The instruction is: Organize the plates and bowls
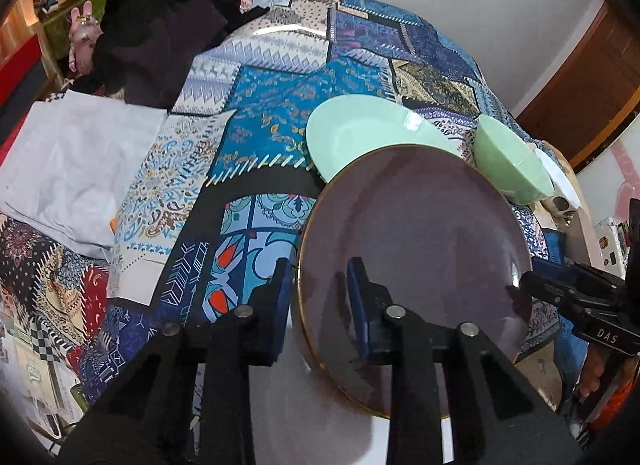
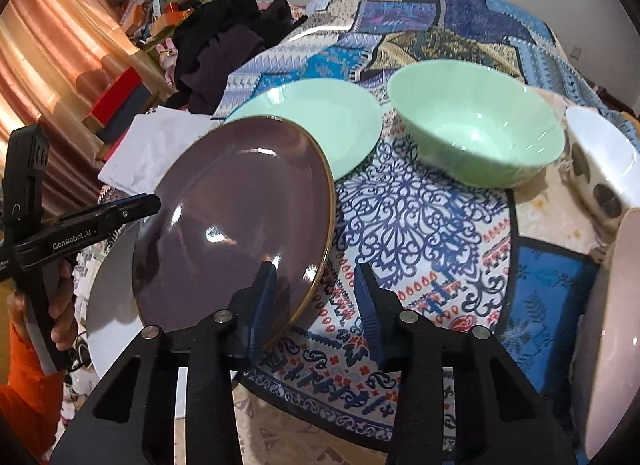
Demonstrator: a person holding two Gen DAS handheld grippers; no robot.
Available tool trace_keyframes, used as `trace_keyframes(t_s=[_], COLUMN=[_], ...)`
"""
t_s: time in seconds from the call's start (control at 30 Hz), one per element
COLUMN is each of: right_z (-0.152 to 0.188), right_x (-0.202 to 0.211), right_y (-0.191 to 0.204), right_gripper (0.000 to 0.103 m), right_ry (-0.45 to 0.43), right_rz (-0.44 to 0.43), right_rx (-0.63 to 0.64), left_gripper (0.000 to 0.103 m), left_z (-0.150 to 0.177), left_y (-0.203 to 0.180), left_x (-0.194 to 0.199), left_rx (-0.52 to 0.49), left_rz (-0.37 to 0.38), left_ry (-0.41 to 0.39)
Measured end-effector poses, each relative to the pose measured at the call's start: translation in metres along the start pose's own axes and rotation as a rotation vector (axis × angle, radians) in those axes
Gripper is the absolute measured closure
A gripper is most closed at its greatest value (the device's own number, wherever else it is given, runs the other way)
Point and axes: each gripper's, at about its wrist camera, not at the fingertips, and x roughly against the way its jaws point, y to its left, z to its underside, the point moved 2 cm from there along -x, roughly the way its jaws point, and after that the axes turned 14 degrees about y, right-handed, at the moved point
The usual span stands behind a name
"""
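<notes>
1. While the purple plate [image 1: 416, 249] is tilted on edge above the patterned cloth [image 1: 256, 113], its rim is straddled by the left gripper [image 1: 320, 297], one finger behind the plate and one against its face; the jaws stand apart and no firm clamp can be confirmed.
2. From the right wrist view, the purple plate [image 2: 236, 221] is seen with the right gripper [image 2: 316, 297] at its lower right edge; one finger lies in front of the plate's face, the other well clear over the cloth [image 2: 420, 225], so the jaws are spread wide.
3. The left gripper's tip [image 2: 132, 207] is seen meeting the plate's left rim, and the right gripper's tip [image 1: 560, 289] the plate's right rim.
4. A pale green plate [image 2: 320, 121] is partly covered by the purple one.
5. A green bowl [image 2: 476, 129] is set upright just beside it, and a white bowl [image 2: 600, 161] further right.
6. Dark clothing [image 2: 224, 53] and white paper [image 1: 80, 161] are lying at the far left.
</notes>
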Motion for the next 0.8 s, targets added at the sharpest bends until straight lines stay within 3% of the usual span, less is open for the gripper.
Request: trace_keyframes(t_s=[0.33,0.8], right_z=[0.002,0.0], right_x=[-0.007,-0.009], right_y=[0.004,0.004], right_gripper=[0.082,0.084], right_ry=[-0.001,-0.016], right_rz=[-0.027,-0.066], right_rx=[0.01,-0.009], left_gripper=[0.075,0.075], left_z=[-0.006,-0.007], left_y=[0.003,-0.007], left_x=[-0.011,-0.012], left_rx=[-0.004,-0.051], left_rz=[0.002,-0.016], left_ry=[0.016,0.023])
